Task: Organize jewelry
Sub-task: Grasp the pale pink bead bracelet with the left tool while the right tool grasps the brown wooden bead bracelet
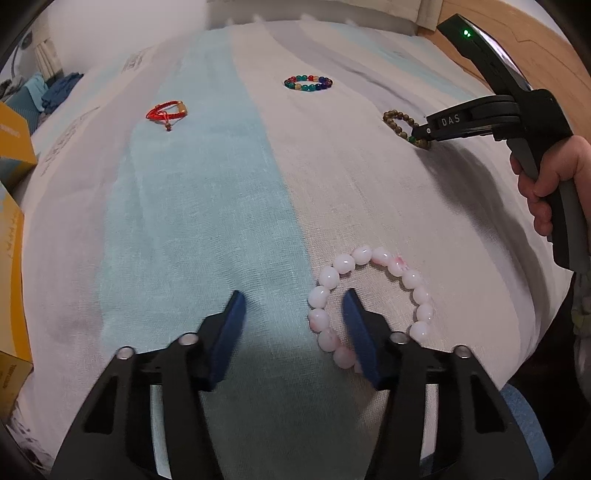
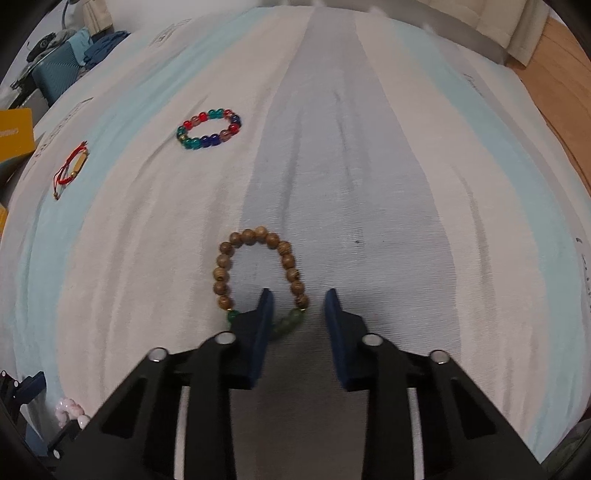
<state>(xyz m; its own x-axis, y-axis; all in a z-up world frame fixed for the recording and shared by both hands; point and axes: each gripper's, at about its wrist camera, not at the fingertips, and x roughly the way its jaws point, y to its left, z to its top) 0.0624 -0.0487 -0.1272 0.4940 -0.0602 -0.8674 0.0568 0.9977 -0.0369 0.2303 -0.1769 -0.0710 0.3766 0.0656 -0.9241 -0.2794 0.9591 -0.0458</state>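
Note:
Several bracelets lie on a striped bed sheet (image 1: 207, 206). My left gripper (image 1: 293, 306) is open; its right finger sits inside the loop of a pink-white bead bracelet (image 1: 325, 291), whose left side lies between the fingers. My right gripper (image 2: 299, 306) is open; its left finger rests inside a brown wooden bead bracelet (image 2: 258, 236), whose green beads lie between the fingers. From the left wrist view the right gripper (image 1: 421, 134) touches the wooden bracelet (image 1: 397, 123). A multicolour glass bead bracelet (image 1: 308, 83) (image 2: 210, 129) and a red cord bracelet (image 1: 166, 112) (image 2: 70, 170) lie farther off.
Yellow boxes (image 1: 11, 206) stand at the bed's left edge. A teal case and blue clothes (image 2: 55, 70) lie beyond the far left corner. A wooden floor (image 2: 561, 92) shows on the right. A pillow edge (image 1: 314, 11) is at the far end.

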